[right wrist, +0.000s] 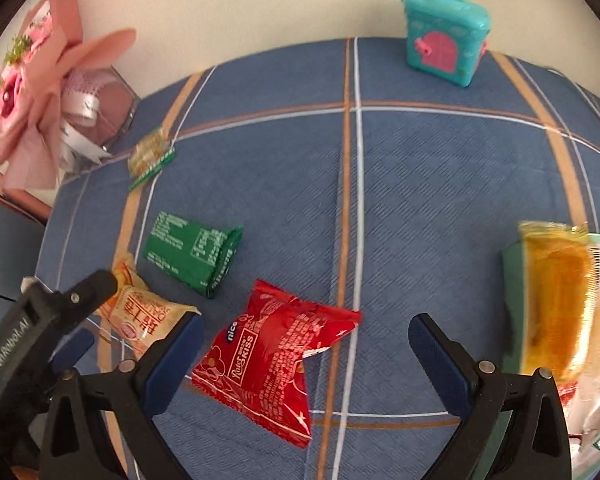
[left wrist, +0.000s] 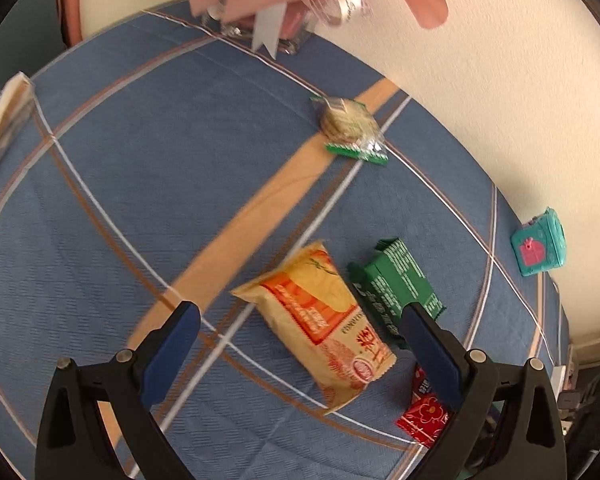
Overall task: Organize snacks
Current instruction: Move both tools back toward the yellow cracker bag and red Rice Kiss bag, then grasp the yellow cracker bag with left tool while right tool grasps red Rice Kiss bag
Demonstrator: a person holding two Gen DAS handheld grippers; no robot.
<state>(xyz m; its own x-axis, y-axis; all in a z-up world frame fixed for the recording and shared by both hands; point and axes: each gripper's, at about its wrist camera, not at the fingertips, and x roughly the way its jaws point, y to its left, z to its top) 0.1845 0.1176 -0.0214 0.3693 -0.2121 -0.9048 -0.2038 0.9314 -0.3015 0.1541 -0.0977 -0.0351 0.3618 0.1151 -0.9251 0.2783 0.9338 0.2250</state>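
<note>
Left claw [left wrist: 300, 320] spread wide above the blue plaid table [left wrist: 140, 200], holding nothing, orange-yellow snack pack [left wrist: 324, 320] lying flat between its fingers, green packet [left wrist: 396, 284] just beside the right finger, red packet [left wrist: 424, 416] partly hidden below it; clear cracker pack [left wrist: 350, 128] well apart near the far edge. Right claw [right wrist: 302, 340] likewise spread and empty, over the red packet [right wrist: 272, 364], with the green packet [right wrist: 196, 256] and orange-yellow snack pack [right wrist: 140, 316] to its left, teal toy box [right wrist: 444, 36] at the far edge, and a pale green container [right wrist: 512, 276] at far right holding yellow-wrapped snacks [right wrist: 560, 292].
</note>
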